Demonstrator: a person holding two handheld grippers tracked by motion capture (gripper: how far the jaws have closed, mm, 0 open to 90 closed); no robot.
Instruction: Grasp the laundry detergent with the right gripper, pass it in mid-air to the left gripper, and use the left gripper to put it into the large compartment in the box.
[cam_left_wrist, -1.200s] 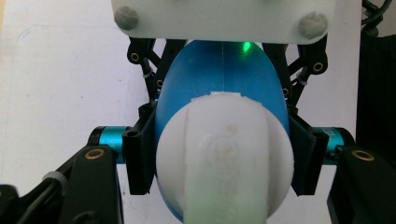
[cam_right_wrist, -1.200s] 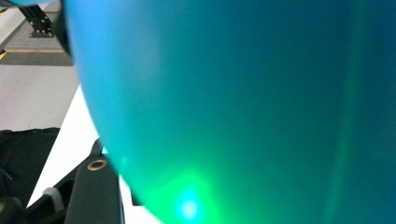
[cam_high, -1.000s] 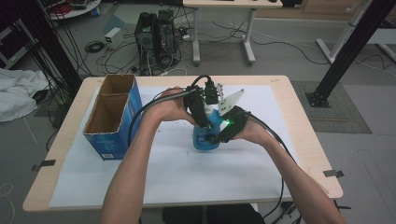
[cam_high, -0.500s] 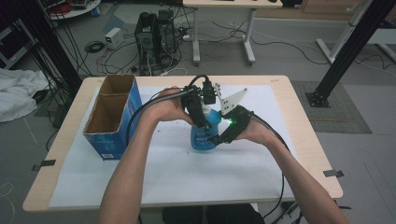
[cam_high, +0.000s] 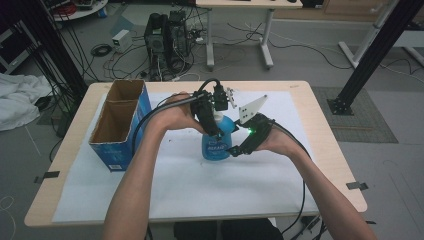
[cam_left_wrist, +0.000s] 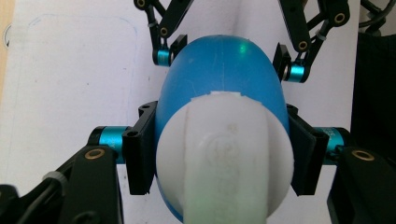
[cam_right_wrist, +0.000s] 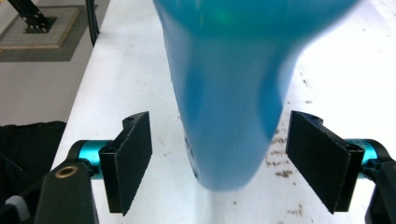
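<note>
Blue spray bottle (cam_high: 216, 141) stands upright mid-counter, on the white sheet (cam_high: 190, 185), w/ the open cardboard box (cam_high: 119, 123) off at its 9 o'clock. Left gripper (cam_high: 216, 131) comes down from 12 o'clock; in the left gripper view its jaws are clamped on the bottle by the white cap (cam_left_wrist: 224, 154). Right gripper (cam_high: 234, 150) sits at the bottle's 3–4 o'clock, jaws apart either side of the blue body, not touching it.

Step in hand, I'd say: handover or two-gripper hold on the bottle. Next move calls for the right gripper to close squarely on the body before the left lets go, else it may tip.
</note>
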